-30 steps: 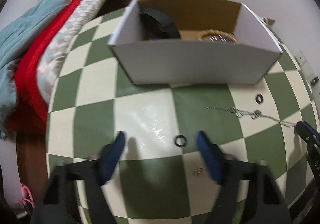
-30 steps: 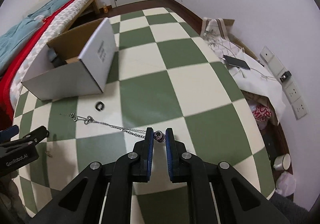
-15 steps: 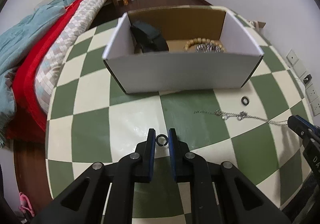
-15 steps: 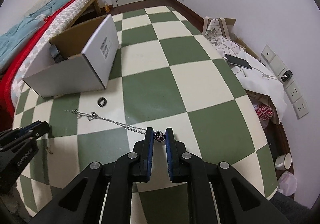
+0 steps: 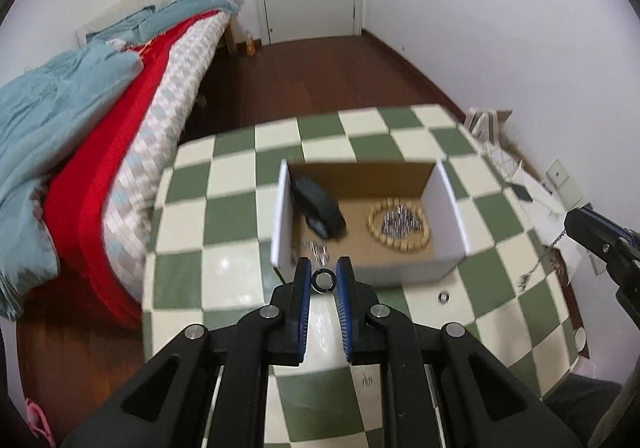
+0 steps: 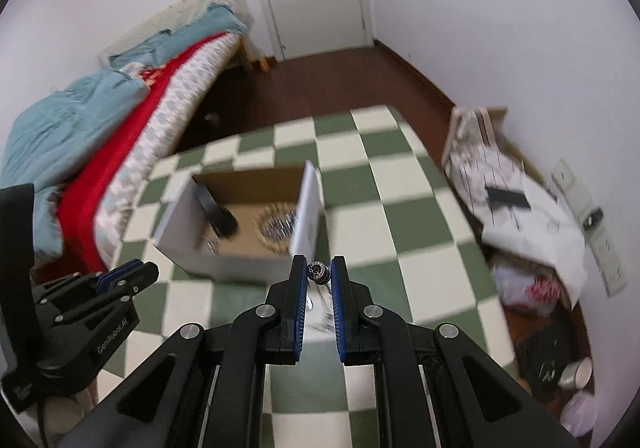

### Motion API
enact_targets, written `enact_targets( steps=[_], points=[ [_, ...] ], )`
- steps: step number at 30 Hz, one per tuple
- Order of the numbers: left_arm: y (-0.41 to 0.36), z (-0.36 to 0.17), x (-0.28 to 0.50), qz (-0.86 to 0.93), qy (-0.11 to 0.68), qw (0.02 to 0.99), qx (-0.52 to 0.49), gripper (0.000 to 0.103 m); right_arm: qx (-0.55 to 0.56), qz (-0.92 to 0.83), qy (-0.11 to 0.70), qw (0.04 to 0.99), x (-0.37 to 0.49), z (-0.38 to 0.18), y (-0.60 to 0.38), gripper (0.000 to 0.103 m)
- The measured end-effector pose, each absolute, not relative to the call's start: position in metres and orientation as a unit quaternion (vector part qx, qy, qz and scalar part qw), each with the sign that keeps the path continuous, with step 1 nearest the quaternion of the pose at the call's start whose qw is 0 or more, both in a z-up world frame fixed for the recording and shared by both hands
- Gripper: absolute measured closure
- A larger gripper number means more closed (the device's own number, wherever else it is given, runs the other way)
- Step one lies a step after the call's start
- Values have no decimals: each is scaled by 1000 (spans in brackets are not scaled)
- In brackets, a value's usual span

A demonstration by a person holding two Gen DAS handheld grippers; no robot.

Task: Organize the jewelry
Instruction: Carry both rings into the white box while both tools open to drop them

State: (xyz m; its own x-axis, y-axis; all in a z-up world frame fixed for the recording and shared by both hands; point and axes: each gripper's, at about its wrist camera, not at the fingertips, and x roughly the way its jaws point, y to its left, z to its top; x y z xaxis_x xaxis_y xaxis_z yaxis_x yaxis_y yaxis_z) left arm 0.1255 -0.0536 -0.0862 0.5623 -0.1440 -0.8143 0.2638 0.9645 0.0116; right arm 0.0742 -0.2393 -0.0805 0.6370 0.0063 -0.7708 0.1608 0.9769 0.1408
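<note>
My left gripper (image 5: 324, 280) is shut on a small black ring (image 5: 323, 281) and holds it in the air just before the near wall of the open white cardboard box (image 5: 448, 204). The box holds a wooden bead bracelet (image 5: 400, 223) and a black item (image 5: 320, 206). My right gripper (image 6: 319, 272) is shut on the bead (image 6: 319, 272) of a thin silver chain necklace, lifted above the table near the box (image 6: 308, 200). The chain (image 5: 536, 268) hangs below it in the left wrist view. A second ring (image 5: 442, 297) lies on the checkered table (image 5: 224, 268).
A bed with red and teal bedding (image 5: 80, 136) runs along the table's left side. A white bag with a phone (image 6: 508, 200) on it lies right of the table. The wall with sockets (image 5: 560, 176) is to the right. The left gripper shows in the right wrist view (image 6: 128, 276).
My left gripper shut on the black ring and lifted it off the table toward the box. My right gripper lifted the necklace bead, and the chain rose off the table.
</note>
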Motion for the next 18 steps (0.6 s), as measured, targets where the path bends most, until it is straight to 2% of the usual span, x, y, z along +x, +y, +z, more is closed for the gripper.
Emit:
enact_targets(
  steps=[8,18],
  points=[
    [-38,-56,162,-114,450,884,58,93,72,-22,387,919,100,-19,-230,91],
    [-20,-63,202,-103,478,872,18,93,73,17,374,924,147,15,-215,91]
  ],
)
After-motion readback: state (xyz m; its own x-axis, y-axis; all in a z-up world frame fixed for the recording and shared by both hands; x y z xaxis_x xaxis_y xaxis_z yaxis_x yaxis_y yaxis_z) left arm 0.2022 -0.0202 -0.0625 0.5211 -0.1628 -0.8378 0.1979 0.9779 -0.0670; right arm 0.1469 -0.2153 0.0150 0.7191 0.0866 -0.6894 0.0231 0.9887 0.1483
